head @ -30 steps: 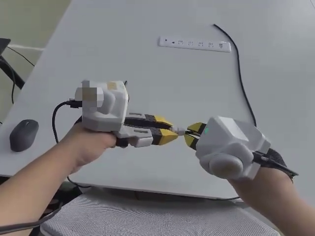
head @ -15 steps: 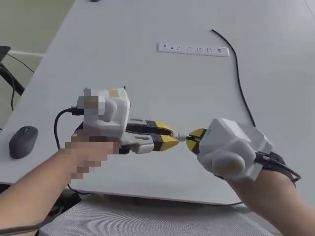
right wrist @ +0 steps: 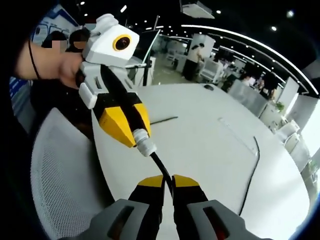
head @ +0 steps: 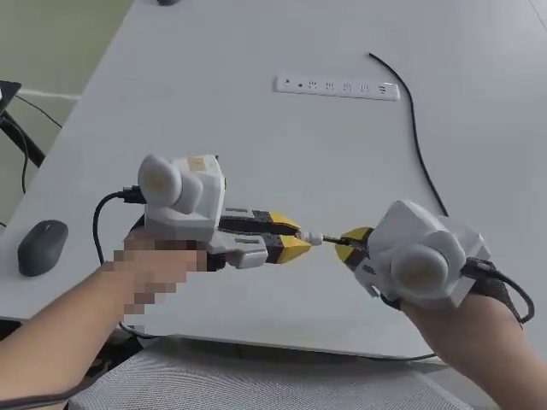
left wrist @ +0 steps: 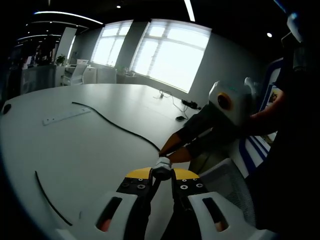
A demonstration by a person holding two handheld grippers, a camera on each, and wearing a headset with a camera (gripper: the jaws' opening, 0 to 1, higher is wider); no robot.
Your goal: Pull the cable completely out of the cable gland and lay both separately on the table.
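above the white table (head: 256, 128), left claw (head: 302, 240) clamps the white plastic cable gland (head: 314, 237), right claw (head: 350, 243) the thin black cable (head: 332, 240), which may slip under a hard tug.

left gripper (head: 299, 241) and right gripper (head: 350, 243) point at each other, both jaws clamped.

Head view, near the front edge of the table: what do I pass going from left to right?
A dark grey computer mouse → left gripper, shut on the white plastic cable gland → thin black cable → right gripper, shut on that cable.
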